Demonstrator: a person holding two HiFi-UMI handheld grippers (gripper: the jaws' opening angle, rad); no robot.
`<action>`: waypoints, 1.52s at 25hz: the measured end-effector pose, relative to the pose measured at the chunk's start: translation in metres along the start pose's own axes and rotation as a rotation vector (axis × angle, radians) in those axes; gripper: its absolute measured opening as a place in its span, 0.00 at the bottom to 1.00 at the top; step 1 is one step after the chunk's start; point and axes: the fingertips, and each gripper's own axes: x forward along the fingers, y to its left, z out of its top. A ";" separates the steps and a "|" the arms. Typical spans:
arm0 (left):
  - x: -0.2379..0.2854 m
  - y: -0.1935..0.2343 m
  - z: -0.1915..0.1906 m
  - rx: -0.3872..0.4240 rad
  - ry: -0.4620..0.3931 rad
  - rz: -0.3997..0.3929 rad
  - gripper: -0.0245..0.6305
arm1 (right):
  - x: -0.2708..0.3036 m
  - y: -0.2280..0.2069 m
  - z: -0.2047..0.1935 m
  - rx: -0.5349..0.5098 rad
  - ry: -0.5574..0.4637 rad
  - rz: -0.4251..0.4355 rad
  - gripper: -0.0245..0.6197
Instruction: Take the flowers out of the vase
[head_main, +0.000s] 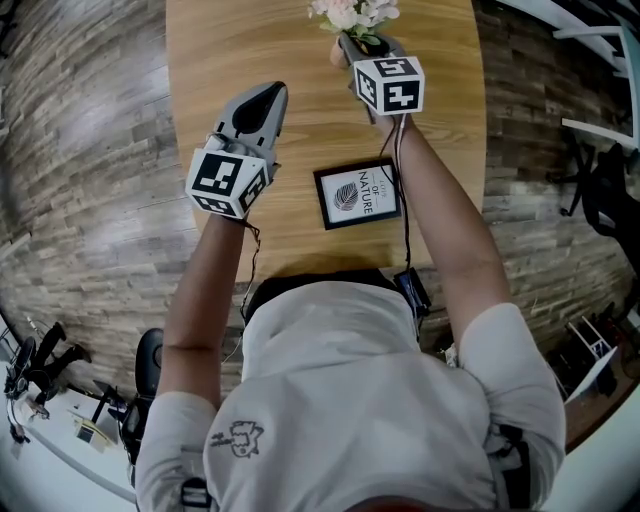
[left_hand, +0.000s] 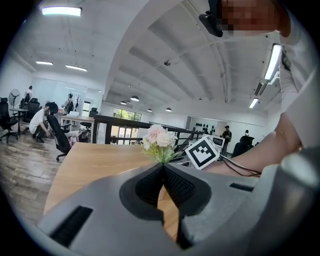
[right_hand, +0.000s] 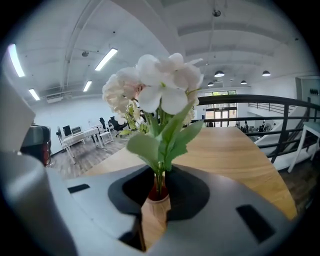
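A bunch of white and pale pink flowers (right_hand: 155, 85) with green leaves stands in a small tan vase (right_hand: 156, 210) with a red-lined mouth, at the far end of the wooden table (head_main: 220, 50). My right gripper (right_hand: 160, 172) is closed round the green stems just above the vase mouth. In the head view the flowers (head_main: 352, 12) sit at the top edge, with the right gripper (head_main: 362, 42) right at them. My left gripper (head_main: 268, 90) hovers over the table to the left, its pads (left_hand: 172, 185) pressed together with nothing between them. It faces the flowers (left_hand: 159, 140) from a distance.
A black-framed picture (head_main: 358, 193) lies flat on the table, near the person and between the two arms. A cable (head_main: 405, 210) runs along the right forearm. Wood-plank floor surrounds the table, and office chairs and desks stand far behind.
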 end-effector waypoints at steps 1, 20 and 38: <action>-0.002 0.001 0.000 -0.003 -0.001 0.004 0.04 | -0.001 0.001 0.001 -0.004 -0.004 0.002 0.14; -0.049 -0.022 0.046 0.054 -0.070 -0.027 0.04 | -0.066 0.021 0.082 -0.051 -0.159 -0.032 0.12; -0.179 -0.072 0.101 0.161 -0.180 -0.133 0.04 | -0.202 0.121 0.133 -0.051 -0.322 -0.087 0.11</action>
